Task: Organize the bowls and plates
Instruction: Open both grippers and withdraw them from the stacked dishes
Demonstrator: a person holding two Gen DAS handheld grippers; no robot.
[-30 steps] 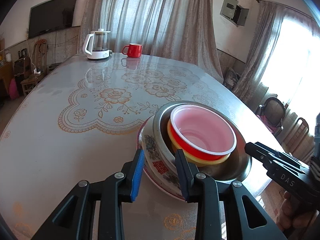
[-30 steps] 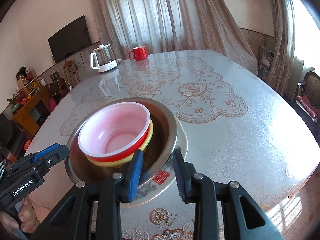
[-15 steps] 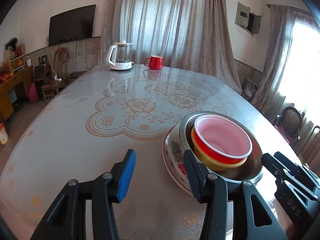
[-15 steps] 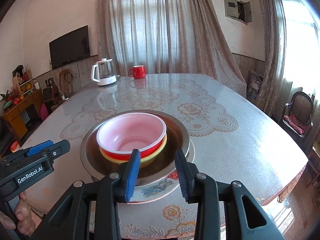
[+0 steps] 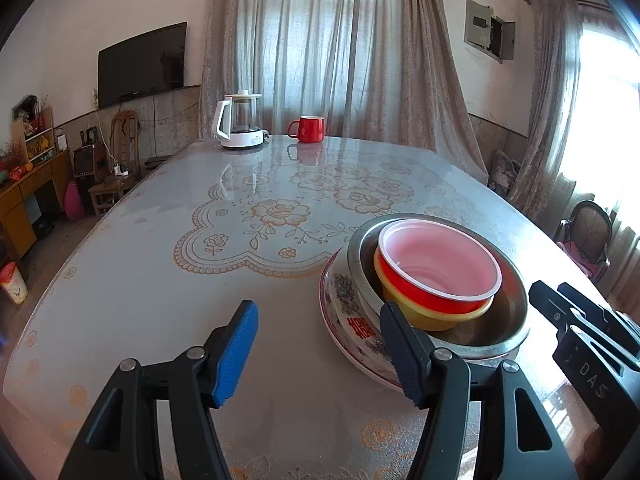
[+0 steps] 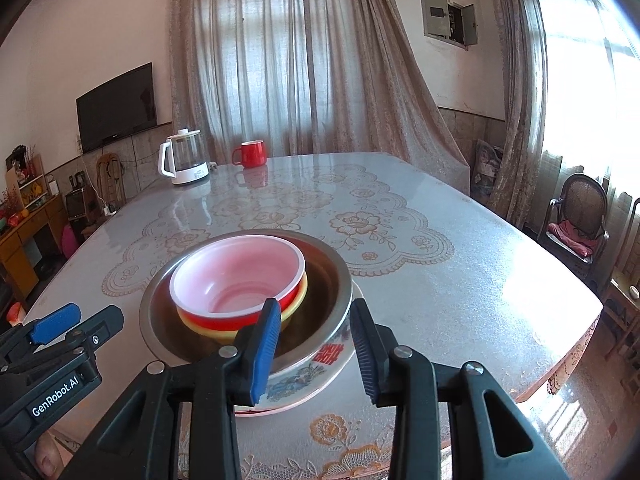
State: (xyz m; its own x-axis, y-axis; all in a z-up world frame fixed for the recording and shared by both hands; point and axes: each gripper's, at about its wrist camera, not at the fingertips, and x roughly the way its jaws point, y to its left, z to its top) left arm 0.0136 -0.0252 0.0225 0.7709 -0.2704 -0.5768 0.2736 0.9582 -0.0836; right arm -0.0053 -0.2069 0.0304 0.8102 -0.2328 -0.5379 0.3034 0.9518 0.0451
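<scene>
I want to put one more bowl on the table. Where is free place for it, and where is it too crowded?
Free: the wide table between the stack of bowls and the far kettle and red mug; also right of the stack in the right wrist view. Crowded: the near edge, where the left gripper and right gripper flank the stack.

Right hand-held gripper (image 6: 314, 350): jaws parted, pads clear of the stack's near rim. Stack on counter (image 6: 460, 280): red bowl (image 6: 240, 280) nested in yellow bowl (image 6: 294, 304), inside metal basin (image 6: 332, 276), on patterned plate (image 6: 320, 368). Left hand-held gripper (image 6: 60, 326) at lower left, apart from stack. Kettle (image 6: 182, 162) and red mug (image 6: 250, 154) at far edge.
</scene>
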